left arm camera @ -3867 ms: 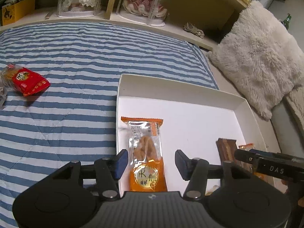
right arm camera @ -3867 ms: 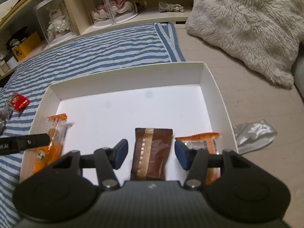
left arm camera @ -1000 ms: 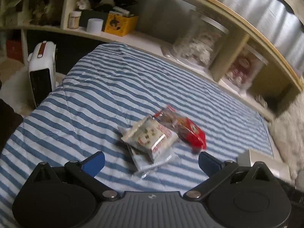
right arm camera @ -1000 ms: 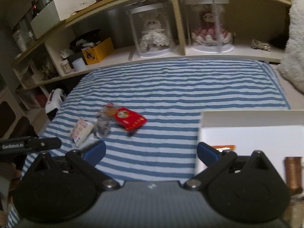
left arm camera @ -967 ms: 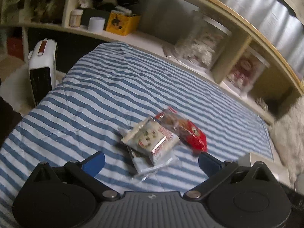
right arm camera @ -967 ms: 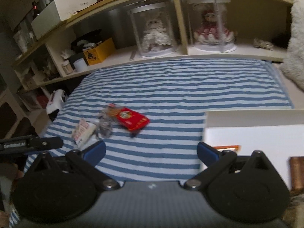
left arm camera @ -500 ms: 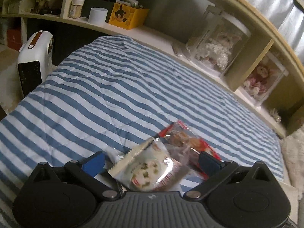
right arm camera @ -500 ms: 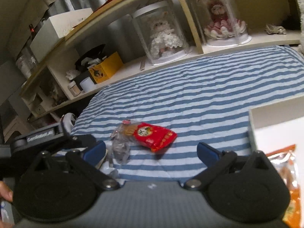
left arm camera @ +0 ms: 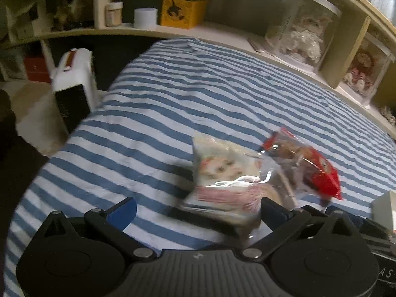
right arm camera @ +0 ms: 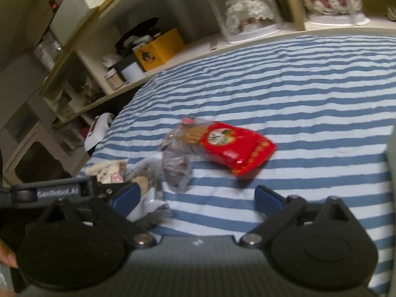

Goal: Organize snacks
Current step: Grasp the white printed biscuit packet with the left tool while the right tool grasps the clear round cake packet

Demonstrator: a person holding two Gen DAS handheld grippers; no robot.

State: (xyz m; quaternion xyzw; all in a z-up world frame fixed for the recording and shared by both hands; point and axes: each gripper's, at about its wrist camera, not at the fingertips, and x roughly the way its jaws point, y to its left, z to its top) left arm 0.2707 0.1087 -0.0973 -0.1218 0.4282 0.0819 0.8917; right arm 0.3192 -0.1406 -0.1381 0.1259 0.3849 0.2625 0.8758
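A pale snack packet with a pink band lies on the blue-striped bedspread, right in front of my left gripper, whose jaws stand wide open around its near end. A red snack packet lies just right of it, over a clear crumpled wrapper. In the right wrist view the red packet lies ahead of my right gripper, which is wide open and empty. The clear wrapper sits left of the red packet. The left gripper's body shows at the left, over the pale packet.
The white box's corner shows at the right edge. A white heater stands off the bed's left end. A shelf behind holds a yellow box and doll cases. The bed edge drops away at the left.
Both grippers have left the white box and moved left to the packets on the bedspread. The left gripper has closed in on the pale packet; the right has neared the red one.
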